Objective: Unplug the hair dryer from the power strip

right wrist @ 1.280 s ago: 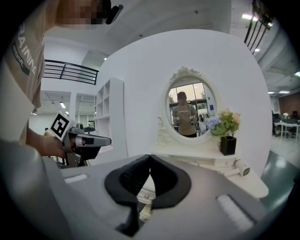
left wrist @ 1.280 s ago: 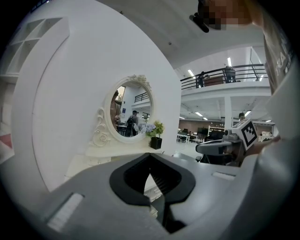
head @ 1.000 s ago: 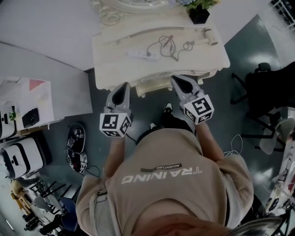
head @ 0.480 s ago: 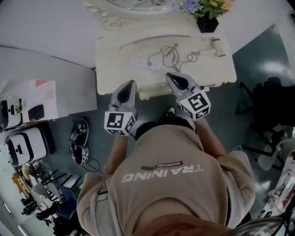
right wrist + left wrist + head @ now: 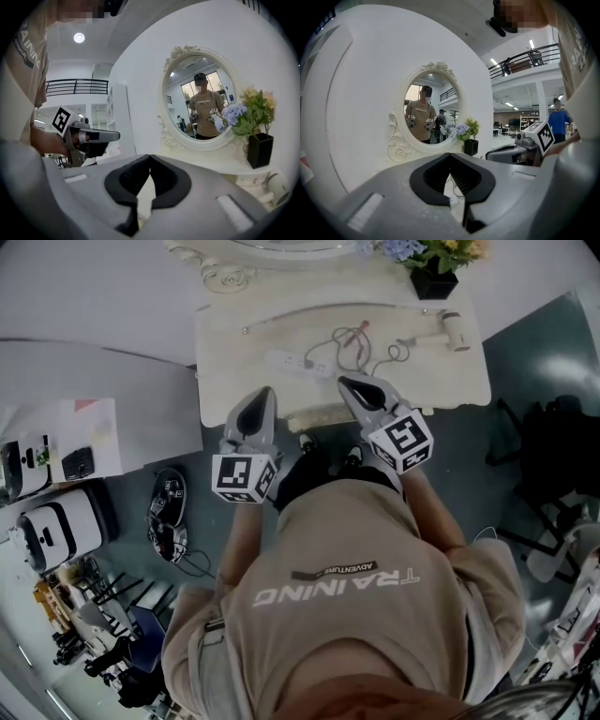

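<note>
On the tabletop (image 5: pixel 234 381) the power strip (image 5: pixel 286 362) lies left of middle, the cord (image 5: pixel 354 345) loops to its right, and the hair dryer (image 5: pixel 448 332) lies near the right end, just before the flower pot (image 5: pixel 436 283). The mirror (image 5: pixel 431 112) stands at the back. The left tool (image 5: pixel 263 397) and the right tool (image 5: pixel 350 383) hang side by side over the near edge, with the power strip beyond and between them.
</note>
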Demonstrator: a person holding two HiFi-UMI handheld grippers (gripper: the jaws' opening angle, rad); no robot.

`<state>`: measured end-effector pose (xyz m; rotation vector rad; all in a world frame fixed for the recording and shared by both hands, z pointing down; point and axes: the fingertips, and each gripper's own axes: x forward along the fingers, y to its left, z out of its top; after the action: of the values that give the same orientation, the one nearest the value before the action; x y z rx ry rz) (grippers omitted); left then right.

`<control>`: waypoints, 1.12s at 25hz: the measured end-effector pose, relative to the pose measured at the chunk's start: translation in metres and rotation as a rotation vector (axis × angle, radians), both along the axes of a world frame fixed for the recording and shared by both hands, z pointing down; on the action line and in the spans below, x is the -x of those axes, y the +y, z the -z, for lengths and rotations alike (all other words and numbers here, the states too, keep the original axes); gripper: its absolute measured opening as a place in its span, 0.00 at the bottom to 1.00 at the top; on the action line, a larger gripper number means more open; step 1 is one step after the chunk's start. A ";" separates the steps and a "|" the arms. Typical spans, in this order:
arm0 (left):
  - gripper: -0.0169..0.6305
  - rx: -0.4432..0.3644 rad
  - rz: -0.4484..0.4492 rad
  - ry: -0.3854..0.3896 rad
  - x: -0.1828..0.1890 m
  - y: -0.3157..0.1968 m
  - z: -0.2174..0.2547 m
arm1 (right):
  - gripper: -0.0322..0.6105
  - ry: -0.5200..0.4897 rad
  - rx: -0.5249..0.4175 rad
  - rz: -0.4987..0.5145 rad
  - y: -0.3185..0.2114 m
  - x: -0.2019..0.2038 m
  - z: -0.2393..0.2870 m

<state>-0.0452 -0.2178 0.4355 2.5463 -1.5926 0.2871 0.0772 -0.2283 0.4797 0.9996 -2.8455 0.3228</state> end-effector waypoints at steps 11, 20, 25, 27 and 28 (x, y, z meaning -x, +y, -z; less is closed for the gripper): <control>0.03 0.034 -0.061 0.030 0.046 -0.037 -0.017 | 0.05 0.106 0.025 -0.041 -0.031 0.037 -0.011; 0.03 0.117 -0.228 0.062 0.071 -0.075 -0.057 | 0.05 0.192 0.097 -0.156 -0.057 0.072 -0.037; 0.03 0.152 -0.326 0.074 0.078 -0.095 -0.083 | 0.06 0.225 0.146 -0.240 -0.068 0.084 -0.053; 0.03 0.187 -0.349 0.103 0.077 -0.103 -0.097 | 0.06 0.244 0.168 -0.249 -0.068 0.087 -0.061; 0.03 0.206 -0.353 0.115 0.076 -0.107 -0.105 | 0.06 0.257 0.181 -0.246 -0.066 0.088 -0.066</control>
<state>-0.1216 -0.3244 0.5405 2.6126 -1.0116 0.3128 -0.0104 -0.2948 0.5460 1.2523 -2.4217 0.4304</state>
